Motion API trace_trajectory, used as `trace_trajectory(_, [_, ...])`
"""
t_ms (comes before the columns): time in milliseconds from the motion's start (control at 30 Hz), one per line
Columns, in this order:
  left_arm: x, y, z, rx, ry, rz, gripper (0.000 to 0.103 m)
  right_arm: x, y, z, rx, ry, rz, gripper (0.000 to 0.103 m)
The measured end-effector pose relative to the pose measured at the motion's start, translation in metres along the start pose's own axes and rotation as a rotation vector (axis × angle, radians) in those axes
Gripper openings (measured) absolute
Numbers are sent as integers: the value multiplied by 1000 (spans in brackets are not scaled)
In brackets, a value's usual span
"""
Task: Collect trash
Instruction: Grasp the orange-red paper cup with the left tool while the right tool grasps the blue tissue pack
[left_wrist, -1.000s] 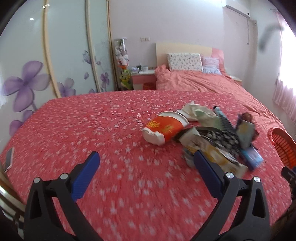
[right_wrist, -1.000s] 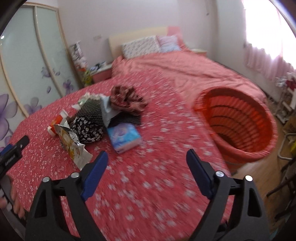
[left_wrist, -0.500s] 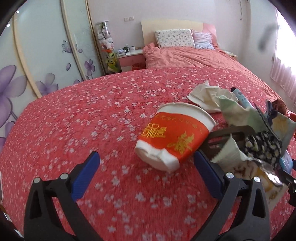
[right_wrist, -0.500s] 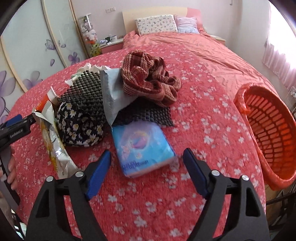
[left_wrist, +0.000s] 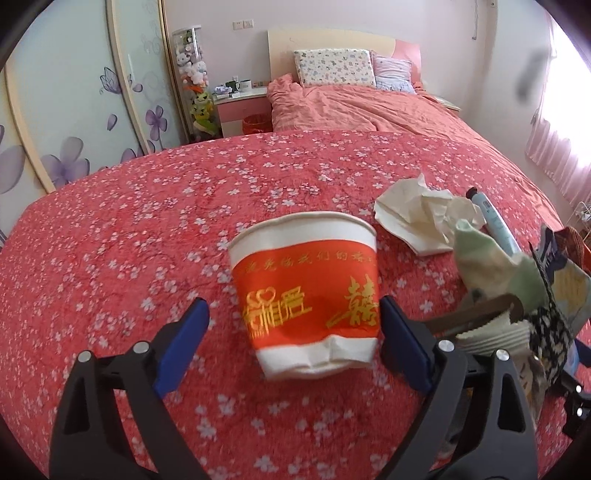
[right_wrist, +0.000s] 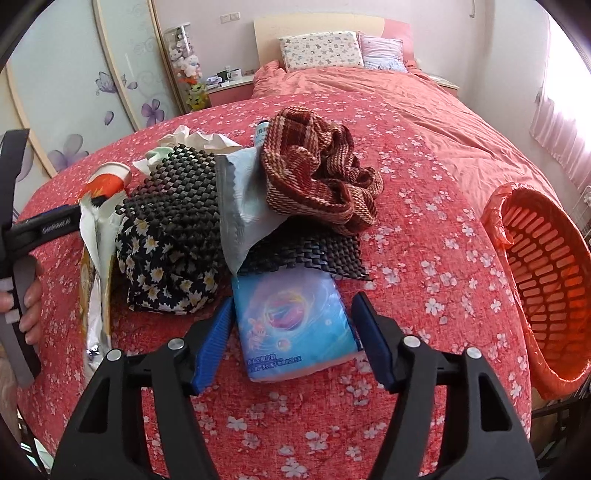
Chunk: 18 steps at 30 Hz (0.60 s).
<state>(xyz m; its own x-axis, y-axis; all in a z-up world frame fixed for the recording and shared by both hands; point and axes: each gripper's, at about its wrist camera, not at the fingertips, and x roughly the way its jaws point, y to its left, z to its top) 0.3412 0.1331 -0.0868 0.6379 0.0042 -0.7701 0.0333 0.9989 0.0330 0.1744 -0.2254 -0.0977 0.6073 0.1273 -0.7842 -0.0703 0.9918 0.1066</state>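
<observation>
Trash lies heaped on a red floral bedspread (left_wrist: 147, 229) as a person works a handheld gripper in each hand to clear it. The left gripper (left_wrist: 295, 325) straddles a crushed red-and-white paper cup (left_wrist: 306, 291) lying on its side, rim pointing away; its jaws have just been closing, the right pad at or touching the cup's flank and the left pad standing clear, so nothing is gripped yet. Beyond the cup sit a crumpled tissue (left_wrist: 421, 214) and a capped tube (left_wrist: 495, 221). The right gripper (right_wrist: 291, 336) brackets a blue tissue pack (right_wrist: 295, 321) at the near edge of the heap; its jaws have also just been closing, with narrow gaps showing on both sides of the pack, so the pads do not appear to press. Behind the pack lie a black mesh mat (right_wrist: 177, 184), a daisy-print cloth (right_wrist: 166, 266), a pale blue wrapper (right_wrist: 243, 221) and a red woven cloth (right_wrist: 317, 177), while a foil snack wrapper (right_wrist: 96, 288) trails at the left, near the person's hand (right_wrist: 29, 302) on the other tool. An orange slatted basket (right_wrist: 546, 288) with a liner waits open beside the bed on the right, seemingly placed within reach as the destination. Taking two outlying pieces at once looks like the plan.
</observation>
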Motion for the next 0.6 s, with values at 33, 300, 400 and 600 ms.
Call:
trace_trajectory(33, [3, 0, 1, -3, 7, 3, 83, 0, 1, 0, -6, -1, -1, 60])
trace_trajectory(300, [1, 2, -6, -2, 2, 28, 76, -9, -1, -4, -4, -12, 23, 51])
trace_trajectory(400, [-12, 9, -10, -4, -24, 41, 75, -18, -5, -10, -6, -23, 21, 51])
trace_trajectory(600, [-48, 11, -17, -6, -70, 43, 75, -36, -14, -19, 11, -54, 5, 50])
